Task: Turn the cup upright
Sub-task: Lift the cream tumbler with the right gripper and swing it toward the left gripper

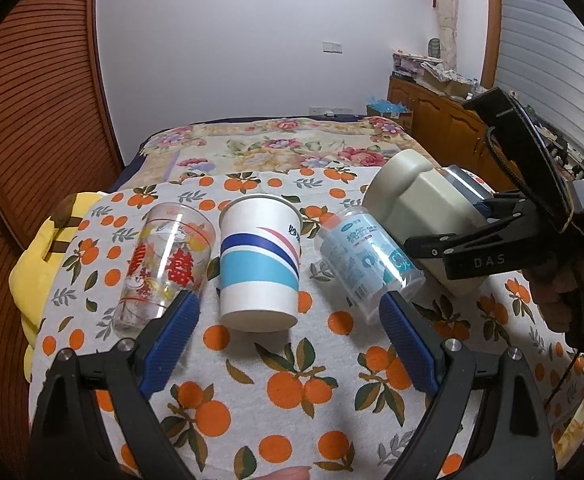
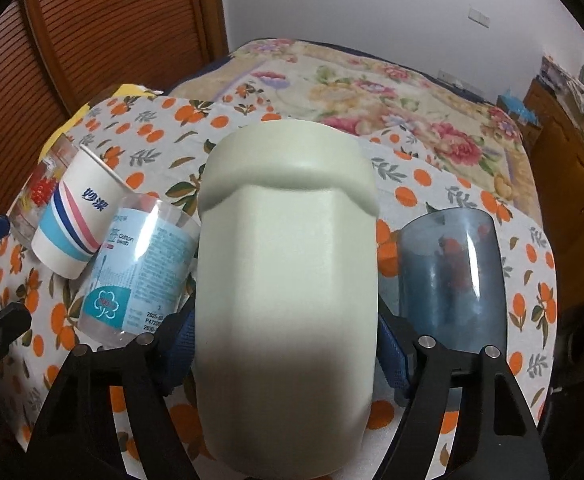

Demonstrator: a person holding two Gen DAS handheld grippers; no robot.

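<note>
My right gripper [image 2: 288, 340] is shut on a pale green cup [image 2: 288, 280], which fills the middle of the right wrist view, its wider banded end pointing away from me. In the left wrist view the same cup [image 1: 412, 208] is held tilted above the table at the right, in the right gripper [image 1: 488, 216]. My left gripper [image 1: 288, 320] is open and empty, low over the table in front of a white paper cup [image 1: 258, 264] with blue and pink stripes, which stands upright.
A clear glass with red print [image 1: 164, 268] stands left of the paper cup. A clear cotton-swab tub [image 1: 368, 264] stands to its right. A blue-tinted glass [image 2: 452, 280] stands right of the green cup. The orange-print cloth [image 1: 292, 384] covers the table; a floral bed lies behind.
</note>
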